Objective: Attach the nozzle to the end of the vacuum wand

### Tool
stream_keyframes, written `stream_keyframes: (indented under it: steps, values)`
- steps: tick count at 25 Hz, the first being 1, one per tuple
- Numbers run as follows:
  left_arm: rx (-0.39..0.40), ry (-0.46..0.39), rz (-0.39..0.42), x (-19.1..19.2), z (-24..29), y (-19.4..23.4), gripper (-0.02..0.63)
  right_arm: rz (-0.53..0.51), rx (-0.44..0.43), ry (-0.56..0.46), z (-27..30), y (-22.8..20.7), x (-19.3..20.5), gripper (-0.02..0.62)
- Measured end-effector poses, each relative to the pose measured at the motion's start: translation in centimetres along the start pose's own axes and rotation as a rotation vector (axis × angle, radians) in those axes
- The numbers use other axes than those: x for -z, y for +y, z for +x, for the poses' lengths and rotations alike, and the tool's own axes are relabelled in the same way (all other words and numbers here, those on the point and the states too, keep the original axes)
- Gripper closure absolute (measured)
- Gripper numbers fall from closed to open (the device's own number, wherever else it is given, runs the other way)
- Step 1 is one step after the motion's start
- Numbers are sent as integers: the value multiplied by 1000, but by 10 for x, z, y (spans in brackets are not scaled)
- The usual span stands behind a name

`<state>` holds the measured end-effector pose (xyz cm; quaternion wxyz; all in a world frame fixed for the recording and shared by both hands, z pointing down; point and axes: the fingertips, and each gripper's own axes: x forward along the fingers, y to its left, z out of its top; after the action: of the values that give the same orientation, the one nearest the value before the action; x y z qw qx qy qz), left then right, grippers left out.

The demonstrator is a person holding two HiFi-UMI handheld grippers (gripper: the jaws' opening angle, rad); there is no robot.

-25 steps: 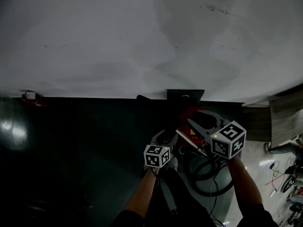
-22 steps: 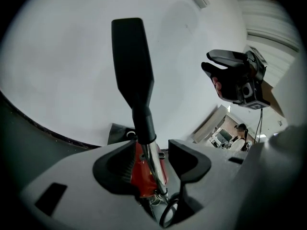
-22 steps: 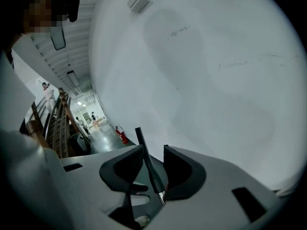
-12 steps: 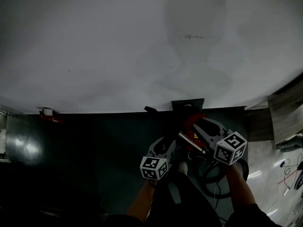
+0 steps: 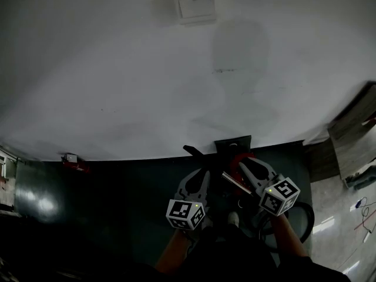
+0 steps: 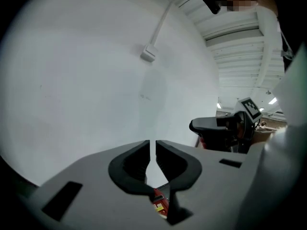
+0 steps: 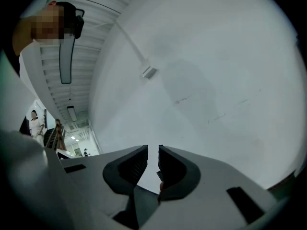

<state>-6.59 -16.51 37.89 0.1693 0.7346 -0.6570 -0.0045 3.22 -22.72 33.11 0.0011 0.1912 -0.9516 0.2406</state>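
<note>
Left gripper [image 5: 198, 178] and right gripper [image 5: 254, 168] have lifted clear of the vacuum [image 5: 237, 156], jaws just closing on nothing, so attaching looks done.

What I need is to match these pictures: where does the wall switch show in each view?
Head view: wall switch, top centre.
Left gripper view: centre, upper third.
Right gripper view: centre, upper third.
Shared landmark: the white wall that bears it.

Red vacuum [image 5: 234, 159] mostly hidden behind the right hand-held gripper [image 5: 249, 164]; its shape too dark to tell.
</note>
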Motion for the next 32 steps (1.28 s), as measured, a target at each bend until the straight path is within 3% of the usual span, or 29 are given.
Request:
stream_keyframes:
  steps: [4,13,32]
  values:
    - [-3,-53,38,-29,-13,-9,600,14,16,-90,-13,14,-22,546]
    - [20,-142,80,-79,-28,-24,603,-37,34,-173,-19,39,-37,577]
    - [5,-170,106,-93,-37,-14,603,-89,40,-191,-7,60,-39,578]
